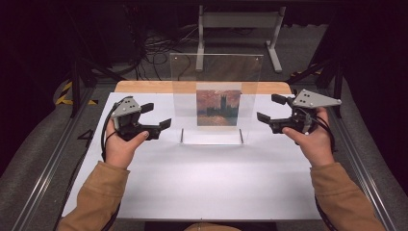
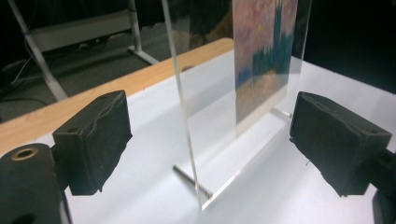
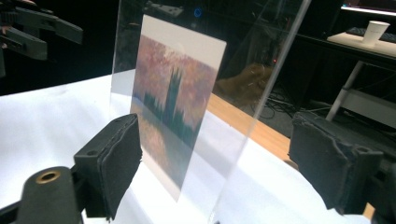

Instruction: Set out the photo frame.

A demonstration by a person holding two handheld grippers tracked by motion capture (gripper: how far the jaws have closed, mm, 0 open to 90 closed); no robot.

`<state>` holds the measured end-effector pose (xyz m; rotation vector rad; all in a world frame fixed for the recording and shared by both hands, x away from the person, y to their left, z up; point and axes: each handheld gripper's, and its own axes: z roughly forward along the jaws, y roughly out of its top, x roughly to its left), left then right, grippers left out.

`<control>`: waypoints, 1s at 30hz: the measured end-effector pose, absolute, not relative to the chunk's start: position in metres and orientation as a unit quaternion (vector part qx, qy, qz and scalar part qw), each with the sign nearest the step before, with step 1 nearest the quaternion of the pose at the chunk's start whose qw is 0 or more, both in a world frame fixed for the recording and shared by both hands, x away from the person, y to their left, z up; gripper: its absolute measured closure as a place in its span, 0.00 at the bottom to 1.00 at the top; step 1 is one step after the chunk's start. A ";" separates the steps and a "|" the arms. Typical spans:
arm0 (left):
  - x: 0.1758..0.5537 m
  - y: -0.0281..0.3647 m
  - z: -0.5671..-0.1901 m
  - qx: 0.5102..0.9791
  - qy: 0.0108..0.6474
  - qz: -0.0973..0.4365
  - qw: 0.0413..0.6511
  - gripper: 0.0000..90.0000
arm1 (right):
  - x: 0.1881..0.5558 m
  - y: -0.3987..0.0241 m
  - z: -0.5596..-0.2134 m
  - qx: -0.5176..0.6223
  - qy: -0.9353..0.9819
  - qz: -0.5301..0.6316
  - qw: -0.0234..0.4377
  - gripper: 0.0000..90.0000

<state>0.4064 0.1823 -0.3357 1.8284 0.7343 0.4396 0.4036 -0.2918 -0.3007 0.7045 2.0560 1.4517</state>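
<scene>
Clear acrylic stand-up picture frame (image 1: 216,98), a thin glossy sheet on a flat foot with two metal pins, stands upright at the table's centre, holding a matte print of a tower against a pink sky (image 1: 218,108). At its nine o'clock the left gripper (image 1: 155,117) is spread wide, released; at three o'clock the right gripper (image 1: 272,108) likewise, jaws apart and touching nothing. Risk, as I judge it: a nudge from either rough black foam pad (image 2: 95,140) could topple the slick, top-heavy pane on the smooth white table (image 1: 202,183).
</scene>
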 end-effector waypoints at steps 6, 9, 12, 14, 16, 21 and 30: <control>0.388 0.205 -0.340 0.768 0.314 0.193 0.524 0.14 | 0.385 -0.312 -0.307 0.276 0.757 0.529 0.266 0.20; 0.379 0.213 -0.343 0.769 0.314 0.194 0.521 0.13 | 0.376 -0.322 -0.312 0.284 0.758 0.527 0.260 0.20; 0.370 0.219 -0.349 0.770 0.315 0.192 0.521 0.13 | 0.370 -0.330 -0.318 0.290 0.759 0.525 0.254 0.20; 0.364 0.223 -0.356 0.772 0.317 0.194 0.515 0.13 | 0.367 -0.334 -0.324 0.296 0.758 0.526 0.248 0.20; 0.360 0.227 -0.364 0.772 0.319 0.194 0.515 0.13 | 0.364 -0.338 -0.331 0.301 0.753 0.531 0.245 0.19; 0.354 0.235 -0.390 0.765 0.335 0.182 0.519 0.13 | 0.359 -0.343 -0.351 0.313 0.748 0.536 0.237 0.19; 0.348 0.244 -0.433 0.749 0.356 0.177 0.529 0.12 | 0.352 -0.344 -0.394 0.316 0.750 0.531 0.235 0.19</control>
